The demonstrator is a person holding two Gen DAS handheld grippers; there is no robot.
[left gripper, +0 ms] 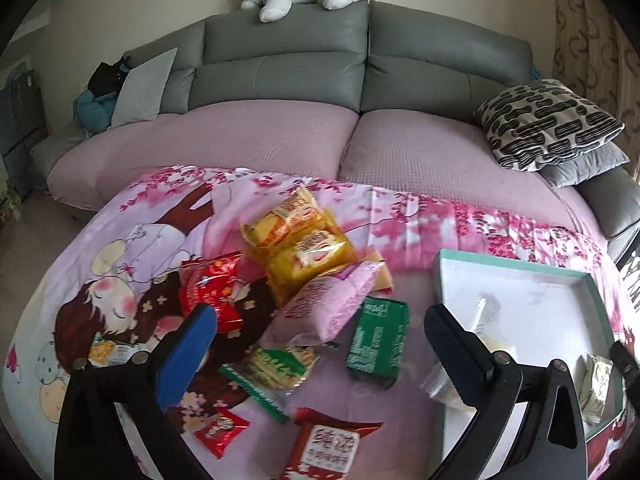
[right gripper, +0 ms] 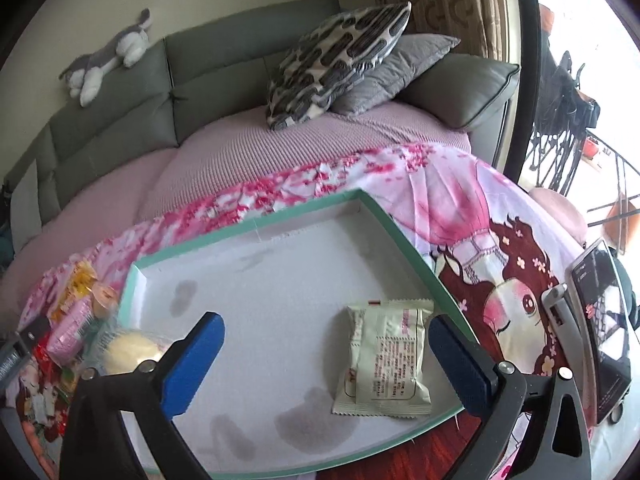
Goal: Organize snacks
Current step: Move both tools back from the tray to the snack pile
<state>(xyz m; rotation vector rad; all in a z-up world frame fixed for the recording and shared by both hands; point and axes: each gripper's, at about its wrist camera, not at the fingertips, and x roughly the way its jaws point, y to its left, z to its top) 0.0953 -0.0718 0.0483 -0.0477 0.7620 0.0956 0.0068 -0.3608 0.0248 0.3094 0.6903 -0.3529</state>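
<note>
On the left side of the printed cloth (left gripper: 152, 216) we see the snack pile: a red packet (left gripper: 210, 290) lies farthest left, next to it the yellow packets (left gripper: 300, 240) are stacked, and a pink packet (left gripper: 320, 304) leans against them. Below it there is a green-and-clear packet (left gripper: 268, 372), and just to its right a dark green packet (left gripper: 378, 344). Near the lower edge lie a small red packet (left gripper: 222, 432) and a red-and-white packet (left gripper: 330, 448). Our left gripper (left gripper: 320, 340) hangs over this pile with its jaws spread wide, and nothing is between them. More to the right stands the white tray with a green rim (right gripper: 256, 222). Inside it, at the left wall, rests a clear packet with a pale round bun (right gripper: 130, 350), and toward the right a cream packet (right gripper: 386, 360) lies flat on the tray floor. Our right gripper (right gripper: 326, 350) is above the tray, jaws also fully spread and not touching the cream packet. At the far right a phone (right gripper: 600, 320) stands on a holder.
</note>
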